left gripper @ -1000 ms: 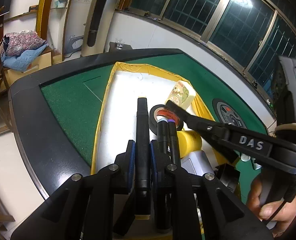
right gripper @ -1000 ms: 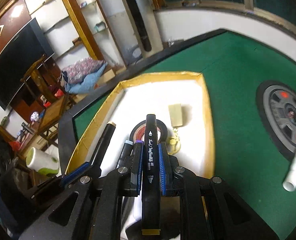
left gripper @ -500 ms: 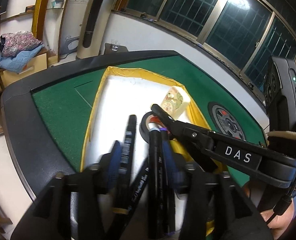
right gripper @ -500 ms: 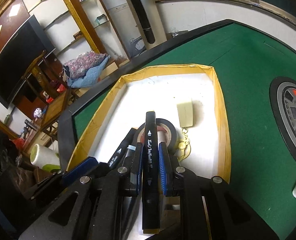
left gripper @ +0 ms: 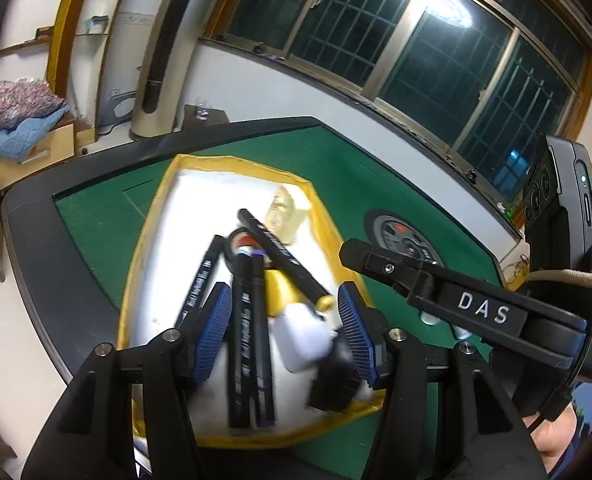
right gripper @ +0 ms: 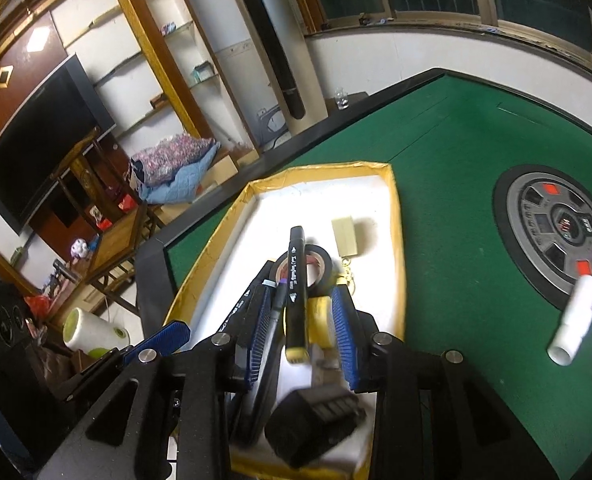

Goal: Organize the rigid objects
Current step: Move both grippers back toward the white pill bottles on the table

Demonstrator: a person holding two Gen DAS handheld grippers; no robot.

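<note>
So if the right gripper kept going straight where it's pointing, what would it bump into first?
Probably the black marker lying between the right gripper's open pads. Its jaws have just been opening and no longer press it. Beyond it sits the black tape roll in the yellow-rimmed tray. Depth is hard to judge.

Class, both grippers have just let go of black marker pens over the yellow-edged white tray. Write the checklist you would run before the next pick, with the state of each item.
1. Left gripper jaws free of any pen: ok; they have just been opening, and the pens lie below.
2. Right gripper free: ok; jaws just opening, pads clear of the black marker pen with the yellow end.
3. That pen settled flat: not ok; it leans on the black roll of tape.
4. All pens inside the yellow-edged white tray: ok.
5. Objects left on the green felt table: not ok; a white tube lies outside.
6. Beige block undisturbed: ok.
</note>
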